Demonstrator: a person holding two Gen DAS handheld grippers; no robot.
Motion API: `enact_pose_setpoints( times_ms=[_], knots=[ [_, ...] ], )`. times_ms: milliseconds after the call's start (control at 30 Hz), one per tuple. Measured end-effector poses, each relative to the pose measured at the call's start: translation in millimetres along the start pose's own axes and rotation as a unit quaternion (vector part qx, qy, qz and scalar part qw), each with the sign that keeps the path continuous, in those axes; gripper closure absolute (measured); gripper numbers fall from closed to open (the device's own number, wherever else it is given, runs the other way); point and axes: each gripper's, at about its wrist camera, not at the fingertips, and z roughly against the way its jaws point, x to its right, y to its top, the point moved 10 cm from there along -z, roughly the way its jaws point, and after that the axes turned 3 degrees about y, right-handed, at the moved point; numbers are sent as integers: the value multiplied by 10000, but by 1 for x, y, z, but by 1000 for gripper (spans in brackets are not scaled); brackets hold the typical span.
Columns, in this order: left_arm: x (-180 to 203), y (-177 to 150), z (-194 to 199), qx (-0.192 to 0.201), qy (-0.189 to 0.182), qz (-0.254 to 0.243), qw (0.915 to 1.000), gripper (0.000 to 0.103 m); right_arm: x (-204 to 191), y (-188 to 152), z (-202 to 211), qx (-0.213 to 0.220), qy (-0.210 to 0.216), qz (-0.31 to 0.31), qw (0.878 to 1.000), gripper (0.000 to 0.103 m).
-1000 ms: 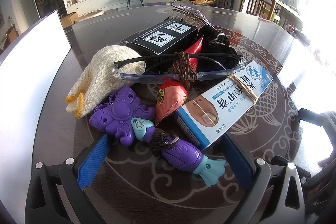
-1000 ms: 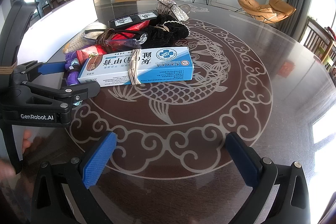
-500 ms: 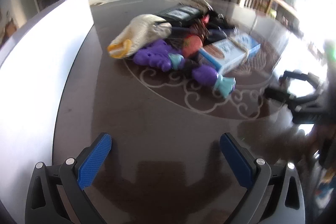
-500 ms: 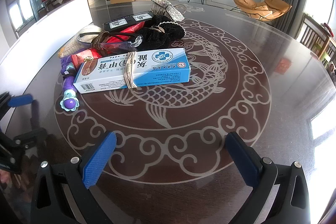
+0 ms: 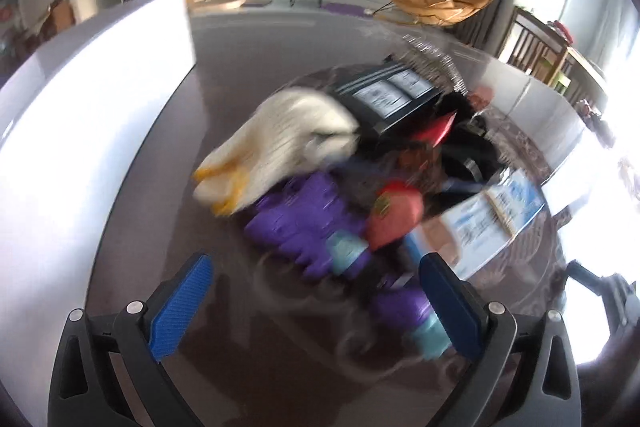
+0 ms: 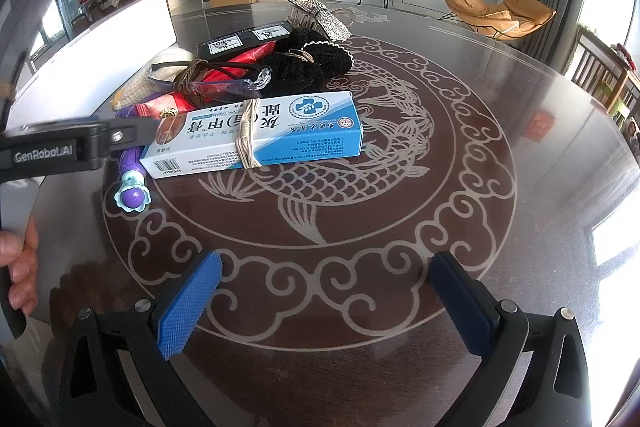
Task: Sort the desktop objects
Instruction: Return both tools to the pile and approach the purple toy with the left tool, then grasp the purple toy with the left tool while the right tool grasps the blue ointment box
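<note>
A pile lies on the dark round table [image 6: 500, 211]: a blue-and-white medicine box [image 6: 280, 135] banded with string, a purple toy wand [image 6: 131, 183], clear glasses [image 6: 224, 83], a red packet [image 5: 394, 217], a cream knit glove [image 5: 280, 147], a black box [image 6: 244, 41] and a black scrunchie [image 6: 316, 65]. My left gripper [image 5: 316, 303] is open, with the purple wand [image 5: 304, 231] just beyond its fingertips; that view is motion-blurred. My right gripper [image 6: 326, 301] is open over bare table, well short of the medicine box, holding nothing.
A white panel [image 6: 100, 39] stands along the table's left side. A hand [image 6: 20, 267] holds the left gripper's black frame [image 6: 60, 153] at the left edge of the right wrist view. Wooden chairs [image 6: 600, 75] stand past the table's right rim.
The left gripper drew back from the pile half a second ago and has swung in close to it again. The right gripper has barely moved. Both stayed open.
</note>
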Motion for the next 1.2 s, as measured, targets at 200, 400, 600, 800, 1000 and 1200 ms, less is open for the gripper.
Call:
enact_pose_setpoints(
  times_ms=[200,400,600,800,1000,1200],
  knots=[
    [-18,-8,-1,-218,-227,-16,9995,0,0,0,0,0,0,-1,10000,0],
    [4,0,-19,-520,465,-241,9973,0,0,0,0,0,0,-2,10000,0],
    [5,1,-8,-224,435,-328,9983,34,0,0,0,0,1,-3,10000,0],
    [-24,-25,14,99,95,-228,9996,82,0,0,0,-1,1,-5,10000,0],
    [-38,-60,33,178,-149,-360,9991,82,-1,-1,1,1,6,-8,10000,0],
    [-36,-78,44,364,-211,-400,9983,82,5,7,7,171,507,-172,9984,0]
  ],
)
